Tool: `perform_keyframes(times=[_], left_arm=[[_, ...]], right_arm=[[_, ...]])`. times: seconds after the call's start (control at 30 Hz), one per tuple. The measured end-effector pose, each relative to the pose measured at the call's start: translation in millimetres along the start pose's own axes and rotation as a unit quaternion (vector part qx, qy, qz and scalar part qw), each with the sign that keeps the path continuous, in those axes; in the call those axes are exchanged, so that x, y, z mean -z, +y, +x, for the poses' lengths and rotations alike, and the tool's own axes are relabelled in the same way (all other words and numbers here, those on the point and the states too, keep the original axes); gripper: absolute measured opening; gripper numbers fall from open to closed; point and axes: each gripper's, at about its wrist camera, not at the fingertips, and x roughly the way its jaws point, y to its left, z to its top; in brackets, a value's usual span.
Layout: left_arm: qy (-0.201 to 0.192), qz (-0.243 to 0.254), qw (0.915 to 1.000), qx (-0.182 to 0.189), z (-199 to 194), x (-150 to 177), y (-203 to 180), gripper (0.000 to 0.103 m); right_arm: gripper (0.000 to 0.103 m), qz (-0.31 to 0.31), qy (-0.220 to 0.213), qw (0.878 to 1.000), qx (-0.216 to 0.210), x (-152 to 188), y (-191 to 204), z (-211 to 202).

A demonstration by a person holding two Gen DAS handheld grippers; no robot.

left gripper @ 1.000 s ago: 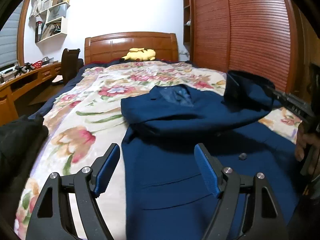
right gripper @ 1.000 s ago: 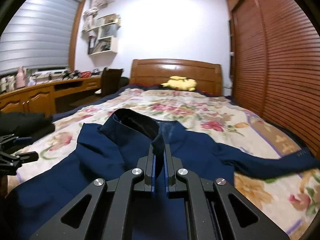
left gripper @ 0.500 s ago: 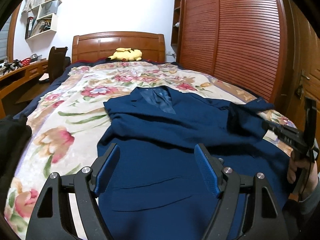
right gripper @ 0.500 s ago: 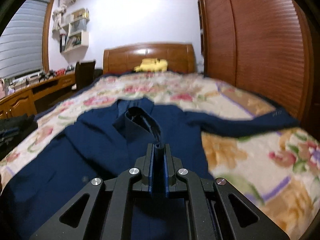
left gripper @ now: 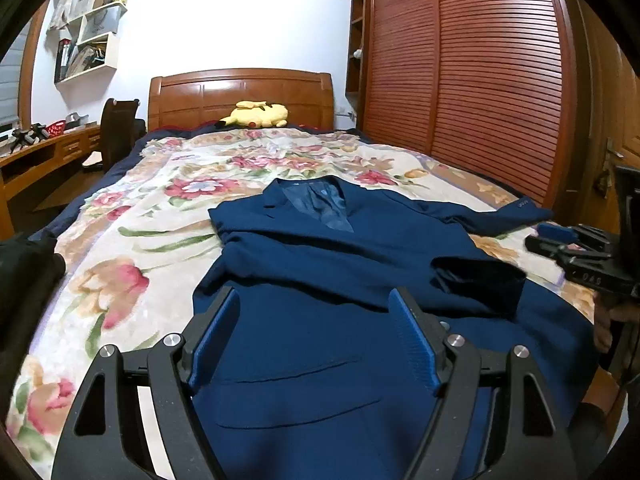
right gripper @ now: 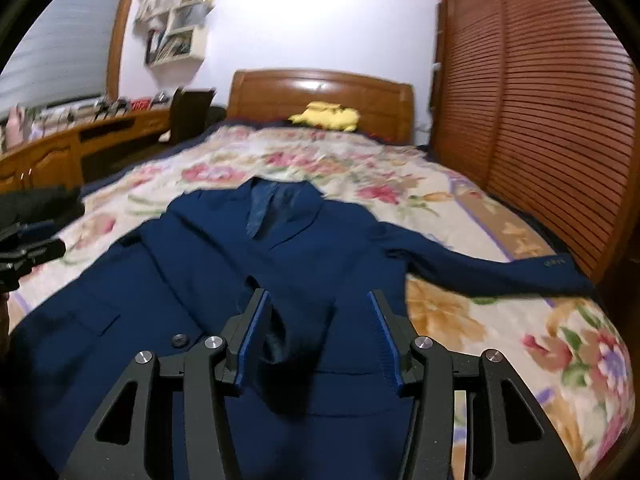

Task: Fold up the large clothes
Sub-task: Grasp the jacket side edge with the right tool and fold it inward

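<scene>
A navy blue suit jacket (left gripper: 320, 320) lies face up on the floral bedspread, collar toward the headboard. One sleeve is folded across its chest, with the cuff (left gripper: 480, 284) lying on the front. The other sleeve (right gripper: 500, 272) stretches out to the right. My left gripper (left gripper: 316, 336) is open and empty above the jacket's lower front. My right gripper (right gripper: 318, 336) is open just above the folded cuff (right gripper: 288, 340). It also shows at the right edge of the left wrist view (left gripper: 576, 256).
The bed (left gripper: 152, 216) has a wooden headboard (left gripper: 240, 96) with a yellow plush toy (left gripper: 256, 114) in front of it. A slatted wooden wardrobe (left gripper: 480, 80) stands along the right. A desk and chair (left gripper: 116, 128) stand on the left. Dark clothing (left gripper: 24, 272) lies at the left bed edge.
My right gripper carried the sleeve cuff down across the jacket's front, then opened and let it go. The left gripper stayed open and shifted slightly.
</scene>
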Motion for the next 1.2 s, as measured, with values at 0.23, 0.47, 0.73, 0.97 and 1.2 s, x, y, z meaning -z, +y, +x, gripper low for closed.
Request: perform_keyframes(times=[0.23, 0.47, 0.73, 0.97, 1.2], left_arm=[[0.011, 0.006, 0.9999, 0.008, 3.5, 3.7, -0.5, 0.078], [0.016, 0.01, 0.9997, 0.012, 4.9, 5.9, -0.9, 0.078], [0.021, 0.011, 0.9996, 0.015, 6.7, 7.7, -0.2, 0.078], [0.013, 0.01, 0.9997, 0.02, 5.3, 5.4, -3.0, 0.078], [-0.003, 0.008, 0.9998, 0.017, 3.8, 2.9, -7.8, 0.078]], right_arm=[[0.06, -0.033, 0.062, 0.997, -0.034, -15.7, 18.6, 40.6], [0.06, -0.051, 0.123, 0.989, -0.067, -26.3, 26.7, 83.0], [0.059, -0.041, 0.198, 0.978, -0.053, -25.2, -0.4, 133.4], [0.022, -0.034, 0.157, 0.986, -0.048, -26.1, -5.2, 117.1], [0.008, 0.002, 0.122, 0.992, -0.016, -21.6, -33.2, 92.9]])
